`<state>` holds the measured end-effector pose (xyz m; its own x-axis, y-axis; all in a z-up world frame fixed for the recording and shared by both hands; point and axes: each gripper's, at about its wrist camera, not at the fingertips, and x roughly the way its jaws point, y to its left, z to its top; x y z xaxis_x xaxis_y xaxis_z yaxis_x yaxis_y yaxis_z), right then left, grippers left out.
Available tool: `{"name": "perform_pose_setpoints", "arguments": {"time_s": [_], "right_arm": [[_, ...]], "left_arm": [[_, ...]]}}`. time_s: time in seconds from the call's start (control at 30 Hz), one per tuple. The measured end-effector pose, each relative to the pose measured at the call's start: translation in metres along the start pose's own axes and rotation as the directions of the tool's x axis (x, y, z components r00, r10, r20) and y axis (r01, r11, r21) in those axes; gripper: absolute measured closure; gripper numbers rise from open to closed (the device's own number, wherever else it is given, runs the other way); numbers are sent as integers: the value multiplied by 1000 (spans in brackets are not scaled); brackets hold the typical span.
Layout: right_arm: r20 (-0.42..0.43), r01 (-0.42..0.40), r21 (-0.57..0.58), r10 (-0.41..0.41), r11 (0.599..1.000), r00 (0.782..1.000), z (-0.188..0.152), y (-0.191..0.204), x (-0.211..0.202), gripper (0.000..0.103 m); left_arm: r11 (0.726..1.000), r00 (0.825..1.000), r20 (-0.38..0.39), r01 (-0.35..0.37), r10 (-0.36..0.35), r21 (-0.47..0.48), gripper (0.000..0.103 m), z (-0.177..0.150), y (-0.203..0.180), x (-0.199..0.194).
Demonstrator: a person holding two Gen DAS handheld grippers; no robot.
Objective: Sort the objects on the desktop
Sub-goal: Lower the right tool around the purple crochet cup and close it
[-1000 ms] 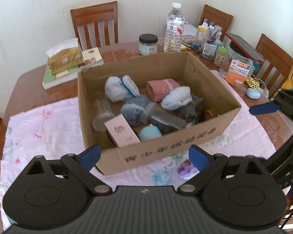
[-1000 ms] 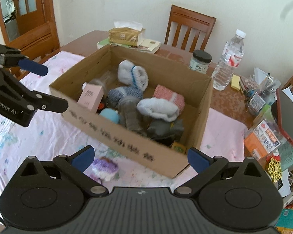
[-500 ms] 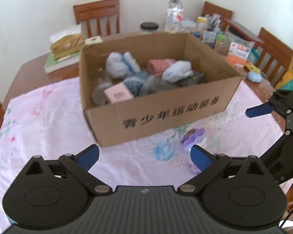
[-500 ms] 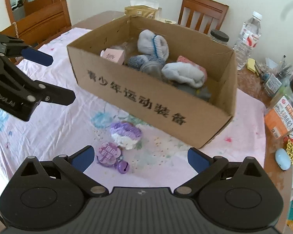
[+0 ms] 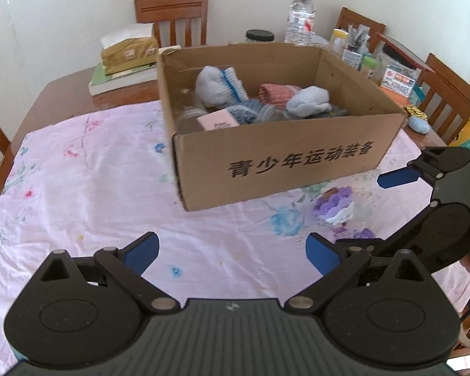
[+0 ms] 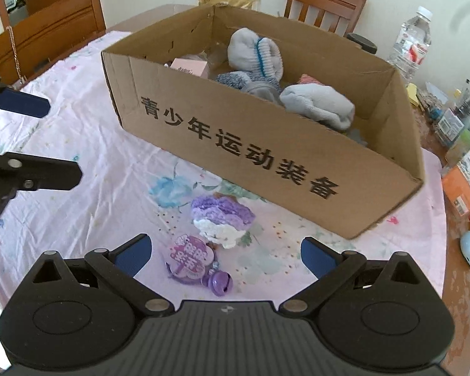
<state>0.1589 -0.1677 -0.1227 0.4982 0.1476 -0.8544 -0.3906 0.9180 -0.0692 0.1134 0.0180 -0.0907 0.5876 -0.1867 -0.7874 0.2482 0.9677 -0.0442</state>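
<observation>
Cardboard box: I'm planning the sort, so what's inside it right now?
The cardboard box holds rolled socks: a grey pair with blue trim, a light grey pair, a pink-red knit one, plus a pink carton. Whatever lies beneath them is covered.

Each handheld gripper is matte black plastic. The left gripper (image 5: 232, 252) and the right gripper (image 6: 224, 252) look alike: a ribbed grey-black centre plate stamped with a small pale emblem, flanked by two rounded lobes with circular recesses and triangular cut-outs. Angled link arms, pinned by silver screws, carry flat blue finger pads (image 5: 142, 250). The casing's lower left edge shows light blue.
</observation>
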Motion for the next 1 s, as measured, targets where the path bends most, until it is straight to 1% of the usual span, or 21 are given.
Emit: {"name": "perform_pose_setpoints", "arguments": {"time_s": [0.13, 0.23, 0.3, 0.43, 0.53, 0.6, 0.73, 0.83, 0.87, 0.9, 0.97, 1.0], "right_arm": [[-9, -4, 9, 5, 1000, 1000, 5, 5, 12, 0], [-13, -3, 18, 3, 1000, 1000, 8, 8, 19, 1], [-17, -1, 30, 1, 1000, 1000, 10, 9, 23, 1], [-25, 8, 46, -7, 999, 1000, 12, 10, 30, 4], [-27, 15, 60, -13, 998, 1000, 12, 9, 33, 8], [-32, 19, 68, -17, 997, 999, 13, 8, 35, 14], [-40, 26, 107, -22, 994, 999, 16, 4, 40, 22], [-41, 25, 131, -19, 991, 999, 17, 2, 41, 33], [-43, 27, 134, -21, 991, 999, 17, 2, 42, 39], [-46, 26, 136, -20, 990, 999, 17, 1, 42, 42], [-42, 25, 138, -20, 990, 999, 17, 1, 41, 46], [-40, 27, 136, -22, 990, 999, 17, 2, 41, 46]], "left_arm": [[1000, 1000, -15, -3, 2, -30, 3, -6, 10, 4], [999, 999, -45, -7, 5, -47, 3, -12, 17, 10], [999, 998, -66, 0, -3, -48, 3, -15, 22, 13], [999, 997, -79, -4, 1, -39, 3, -21, 25, 16], [999, 997, -81, 0, -3, -40, 3, -22, 27, 16], [999, 996, -84, 3, -6, -43, 3, -24, 30, 18], [999, 996, -82, 11, -14, -37, 3, -26, 31, 18], [999, 996, -86, 13, -16, -37, 3, -28, 32, 19], [999, 996, -87, 15, -18, -41, 3, -28, 32, 19], [999, 996, -88, 17, -21, -44, 3, -28, 33, 19], [999, 996, -88, 21, -25, -50, 3, -29, 33, 18], [998, 996, -88, 21, -26, -51, 3, -29, 33, 18]]}}
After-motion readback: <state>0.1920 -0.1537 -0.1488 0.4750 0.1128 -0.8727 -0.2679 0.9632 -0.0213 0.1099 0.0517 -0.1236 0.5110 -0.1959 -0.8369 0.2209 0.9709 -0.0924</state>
